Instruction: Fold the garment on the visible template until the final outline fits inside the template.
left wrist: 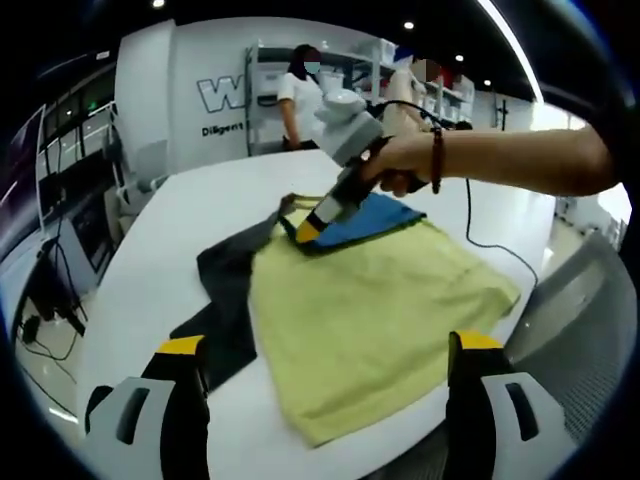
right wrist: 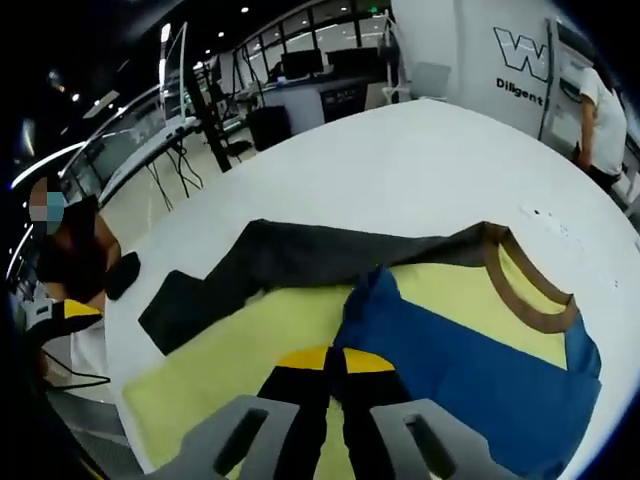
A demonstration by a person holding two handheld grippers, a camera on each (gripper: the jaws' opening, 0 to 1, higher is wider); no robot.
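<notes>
A: What sits at the left of the left gripper view?

B: The left claw [left wrist: 325, 365] rises from the bottom edge, its jaws spread wide and holding nothing. Just beyond its left jaw a dark grey sheet [left wrist: 225, 300] lies flat on the white tabletop [left wrist: 150, 260].

A: And the garment?

B: The yellow-green garment [left wrist: 370, 310] lies in the middle of the frame, spread over that dark sheet and reaching the tabletop's near edge. Its blue sleeve [left wrist: 375, 222] is at the upper centre.

A: Who is on the sleeve?

B: The right claw [left wrist: 308, 232], held by a hand [left wrist: 405, 160] entering from the right, is clenched on the blue fabric beside the brown collar [left wrist: 290, 218].

A: The right gripper view?

B: At lower left, a yellow jaw tip of the left claw [right wrist: 70, 310] shows at the tabletop's [right wrist: 400, 160] edge. Moving right, the dark grey sheet [right wrist: 270, 265] runs across the middle, the yellow-green garment [right wrist: 250, 350] below it. At bottom centre the right claw [right wrist: 335, 360] is pressed together on the edge of the blue sleeve [right wrist: 470, 375]. The brown collar [right wrist: 530, 290] curves at right.
</notes>
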